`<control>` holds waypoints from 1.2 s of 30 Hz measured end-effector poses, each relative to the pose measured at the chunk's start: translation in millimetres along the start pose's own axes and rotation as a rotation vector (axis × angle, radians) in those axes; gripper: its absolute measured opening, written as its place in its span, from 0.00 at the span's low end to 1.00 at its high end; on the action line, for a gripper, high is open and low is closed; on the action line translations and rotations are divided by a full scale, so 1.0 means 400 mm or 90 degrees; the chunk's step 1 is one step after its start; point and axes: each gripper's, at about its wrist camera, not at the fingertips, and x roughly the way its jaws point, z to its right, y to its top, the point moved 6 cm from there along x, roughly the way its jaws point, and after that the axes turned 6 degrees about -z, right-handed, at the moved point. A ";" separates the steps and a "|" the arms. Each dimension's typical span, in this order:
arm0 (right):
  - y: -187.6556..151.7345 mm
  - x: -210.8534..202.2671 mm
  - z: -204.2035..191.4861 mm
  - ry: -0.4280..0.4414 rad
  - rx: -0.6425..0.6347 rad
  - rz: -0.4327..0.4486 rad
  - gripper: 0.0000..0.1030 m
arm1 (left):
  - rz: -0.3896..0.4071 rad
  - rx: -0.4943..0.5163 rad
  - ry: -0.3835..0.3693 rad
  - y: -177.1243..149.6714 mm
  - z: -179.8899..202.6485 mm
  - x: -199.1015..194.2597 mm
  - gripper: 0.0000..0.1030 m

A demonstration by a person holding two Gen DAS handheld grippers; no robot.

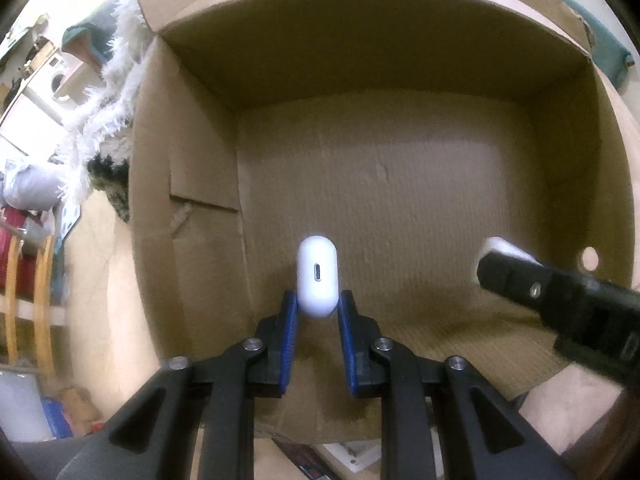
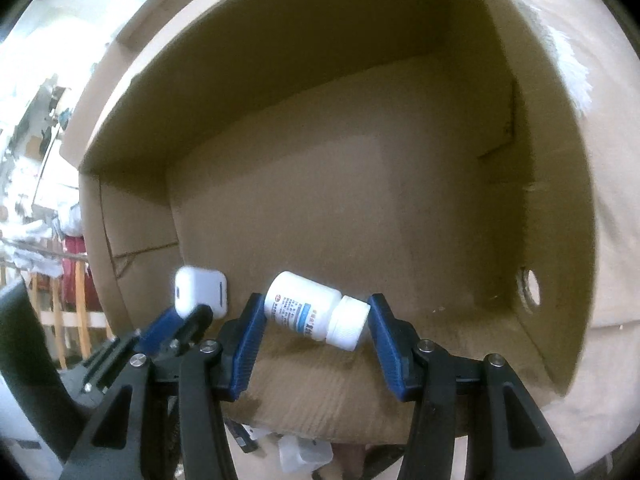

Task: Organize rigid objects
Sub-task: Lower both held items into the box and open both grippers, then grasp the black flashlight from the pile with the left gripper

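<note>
White earbud case pinched in left fingers, label-blurred pill bottle clamped in right fingers, over cardboard box.

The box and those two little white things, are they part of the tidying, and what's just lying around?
Part of the job:
cardboard box
white earbud case in the left tool
pill bottle in the right tool

Just lying about:
white fluffy fabric
wooden chair

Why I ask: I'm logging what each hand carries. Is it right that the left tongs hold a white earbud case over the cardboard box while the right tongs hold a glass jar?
Not quite. The right tongs hold a white plastic pill bottle, not a glass jar; the right wrist view shows it. The left tongs do hold the white earbud case over the cardboard box.
</note>
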 end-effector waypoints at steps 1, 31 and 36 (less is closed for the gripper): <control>0.002 -0.003 0.004 0.002 0.006 0.002 0.60 | -0.005 0.003 -0.001 -0.002 0.005 0.002 0.18; -0.006 -0.102 -0.004 0.033 0.016 0.074 0.97 | 0.063 -0.026 0.003 -0.052 -0.068 -0.152 0.73; -0.051 -0.119 -0.008 0.038 0.014 0.074 0.97 | 0.074 -0.054 -0.007 -0.088 -0.120 -0.181 0.73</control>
